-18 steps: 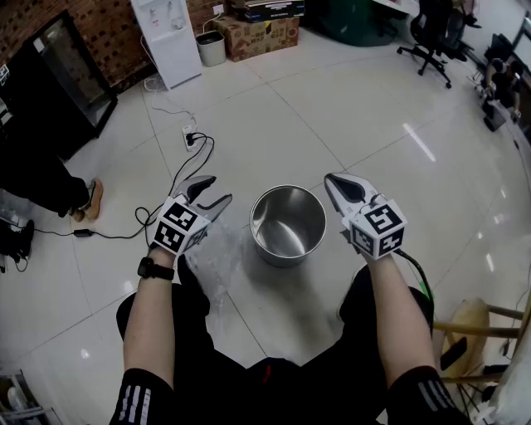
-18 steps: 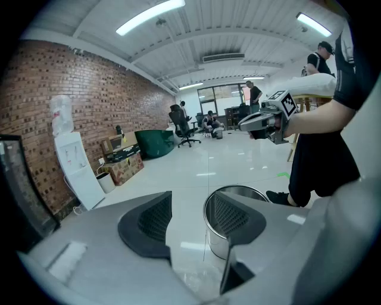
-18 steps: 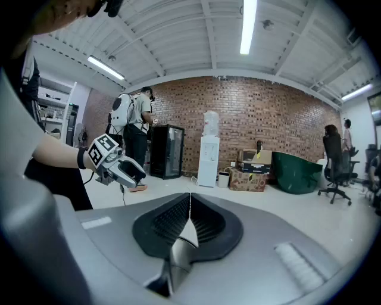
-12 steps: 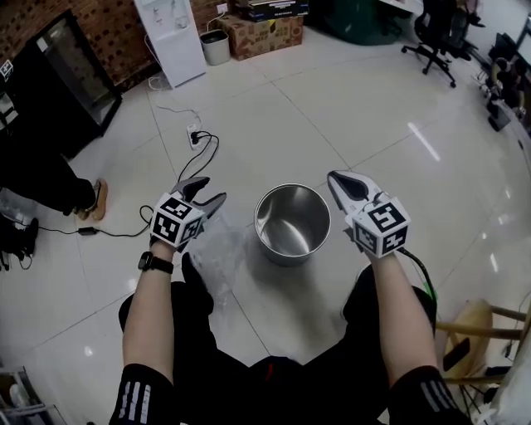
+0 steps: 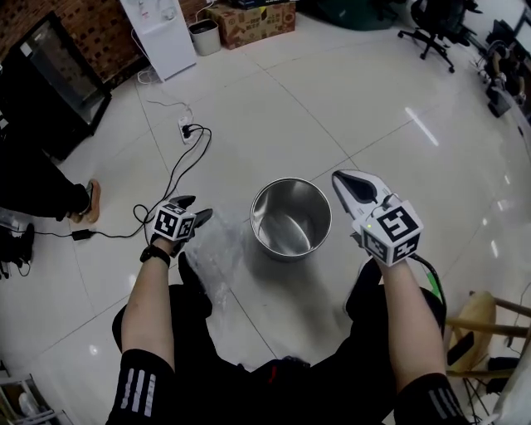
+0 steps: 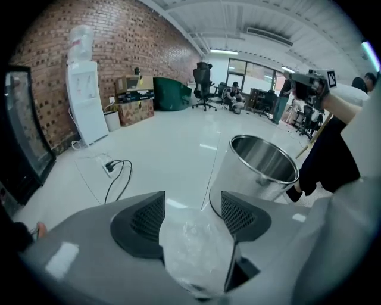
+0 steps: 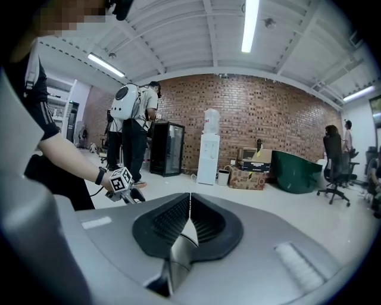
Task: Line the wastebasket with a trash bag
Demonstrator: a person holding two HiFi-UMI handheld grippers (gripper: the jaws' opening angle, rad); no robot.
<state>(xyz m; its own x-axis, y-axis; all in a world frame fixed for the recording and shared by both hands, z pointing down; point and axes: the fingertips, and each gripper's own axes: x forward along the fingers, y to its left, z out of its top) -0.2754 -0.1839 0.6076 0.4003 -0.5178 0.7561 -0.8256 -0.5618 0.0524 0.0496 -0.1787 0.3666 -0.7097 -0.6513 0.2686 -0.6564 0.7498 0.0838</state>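
Observation:
A shiny steel wastebasket [image 5: 286, 247] stands upright on the white tiled floor in front of my knees; its wall [image 6: 250, 181] also fills the right side of the left gripper view. A crumpled clear trash bag [image 5: 217, 253] lies on the floor to its left. My left gripper [image 5: 196, 207] is low over the bag's far end and points down at it. Its jaws stand wide open, and the bag [image 6: 193, 244] shows in the gap with neither pad pressing on it. My right gripper [image 5: 342, 178] hovers just right of the basket's rim, shut and empty [image 7: 190, 205].
A power strip with a black cable [image 5: 184, 133] lies on the floor beyond the bag. A water dispenser [image 5: 158, 33], a small bin [image 5: 202, 35] and a cardboard box [image 5: 249, 21] line the brick wall. A black cabinet [image 5: 50, 91] and a person's shoe [image 5: 90, 199] are at left.
My left gripper has dropped down and to the left, closer to the bag on the floor. The right gripper has stayed beside the basket.

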